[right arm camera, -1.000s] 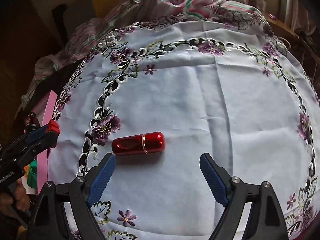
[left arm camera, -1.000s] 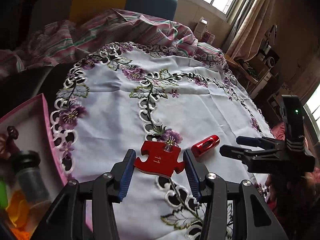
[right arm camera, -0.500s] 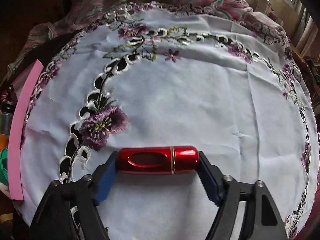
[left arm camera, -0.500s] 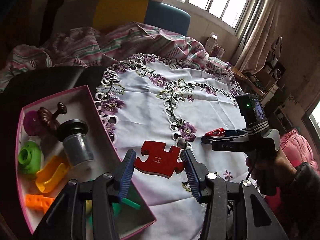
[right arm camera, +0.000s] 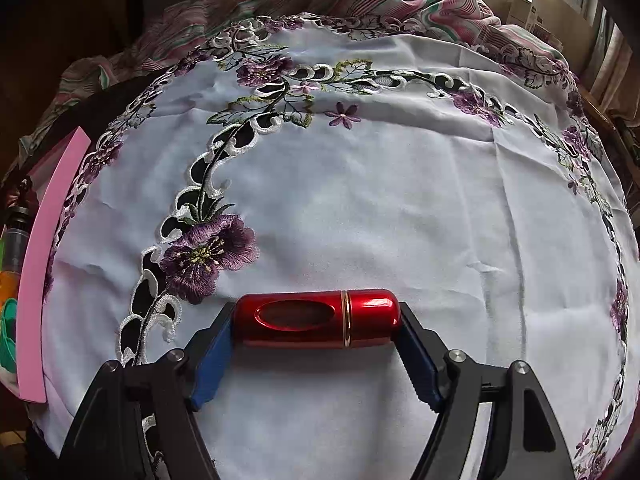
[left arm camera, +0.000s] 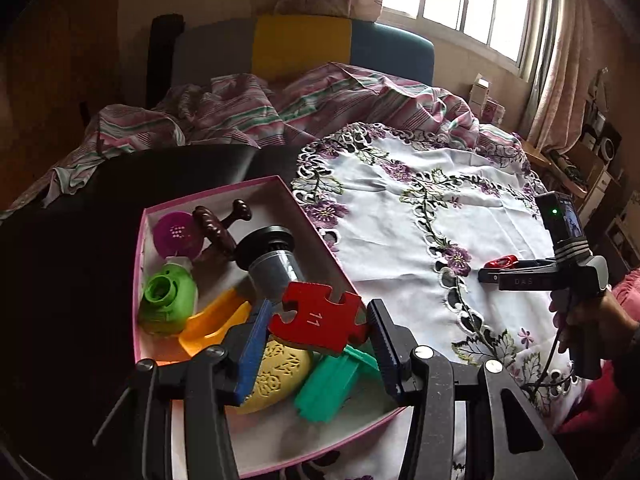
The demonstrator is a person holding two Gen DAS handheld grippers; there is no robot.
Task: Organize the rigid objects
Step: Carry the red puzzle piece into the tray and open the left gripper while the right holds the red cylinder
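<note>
Left gripper (left arm camera: 318,340) clamped on red puzzle piece (left arm camera: 318,318), held above pink box (left arm camera: 216,194) at 9 o'clock of tablecloth (right arm camera: 360,208), likely for dropping in. Right gripper (right arm camera: 316,350) closed endwise on red cylinder (right arm camera: 316,318), low over cloth, probably boxward next.

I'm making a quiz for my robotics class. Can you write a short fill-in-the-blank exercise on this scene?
1. The left gripper holds a red puzzle piece numbered ____.
2. That piece is above the ____ box.
3. The right gripper grips a ____ cylinder by its ends.
4. The cloth is embroidered with ____ flowers.

Missing words: 11; pink; red; purple
</note>
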